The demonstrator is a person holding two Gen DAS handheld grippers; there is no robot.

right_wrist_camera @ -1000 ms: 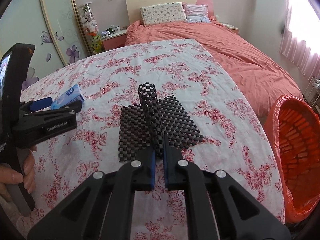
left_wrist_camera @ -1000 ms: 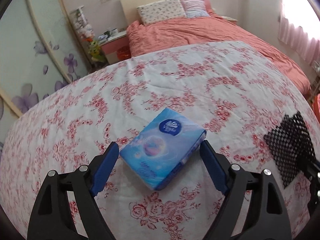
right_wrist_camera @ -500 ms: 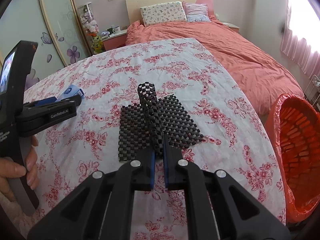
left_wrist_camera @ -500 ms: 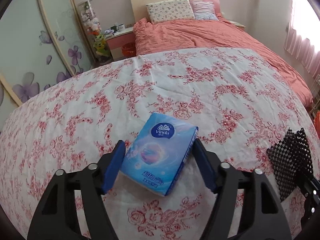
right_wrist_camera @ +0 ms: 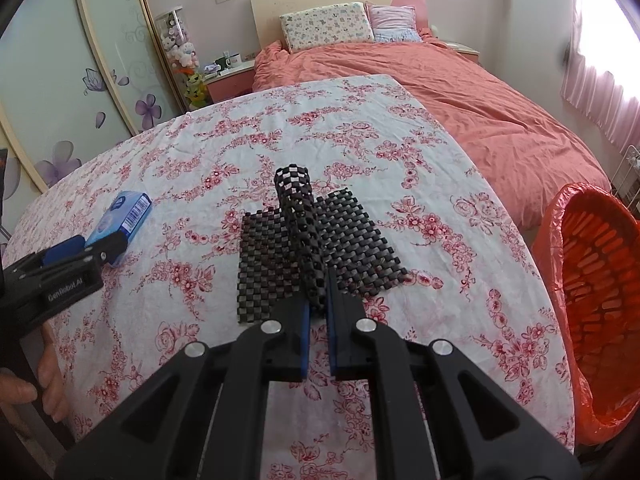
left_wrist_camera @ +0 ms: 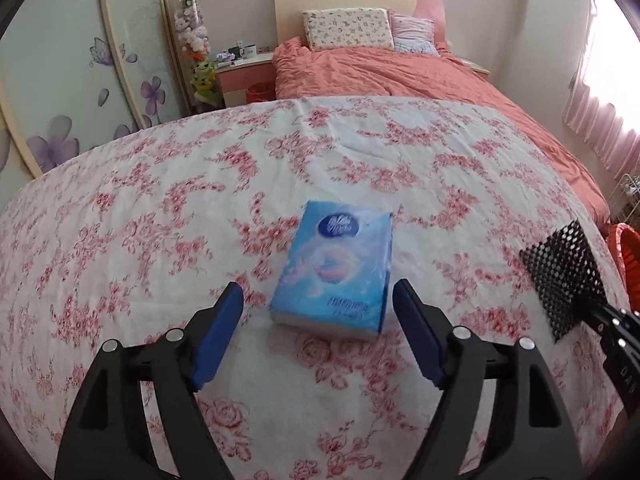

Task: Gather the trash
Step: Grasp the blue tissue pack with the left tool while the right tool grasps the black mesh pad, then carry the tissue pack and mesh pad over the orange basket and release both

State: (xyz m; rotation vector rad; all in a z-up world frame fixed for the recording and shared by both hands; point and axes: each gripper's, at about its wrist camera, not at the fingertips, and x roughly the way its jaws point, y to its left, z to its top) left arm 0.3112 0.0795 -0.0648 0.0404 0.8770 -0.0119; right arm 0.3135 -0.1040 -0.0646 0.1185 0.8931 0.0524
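**Left jaws spread at tissue pack, right clamped on black mesh mat**

Left gripper [left_wrist_camera: 318, 330]: jaws apart and opening, blue pads either side of the near end of a blue tissue pack [left_wrist_camera: 334, 274], not touching it. Pack lies flat on the floral tablecloth [left_wrist_camera: 160, 220], white with red roses. Dark-blue oval logo on the pack top is blurred, unreadable; line of print near the front edge also unreadable. In the right wrist view the pack's end shows a barcode, and the left gripper's body reads "GenRobot.AI". Person's hand [right_wrist_camera: 38, 384] holds its handle.

Right gripper [right_wrist_camera: 318, 306]: jaws together, pinching the near edge of a black mesh mat [right_wrist_camera: 276, 264]. Pinched strip is bunched into a ridge standing up along the middle; rest lies flat on the cloth.

Orange bin [right_wrist_camera: 596, 304] with orange liner sits off the table's right edge, mouth tilted toward the camera. Bed with coral duvet [right_wrist_camera: 460, 96] behind.
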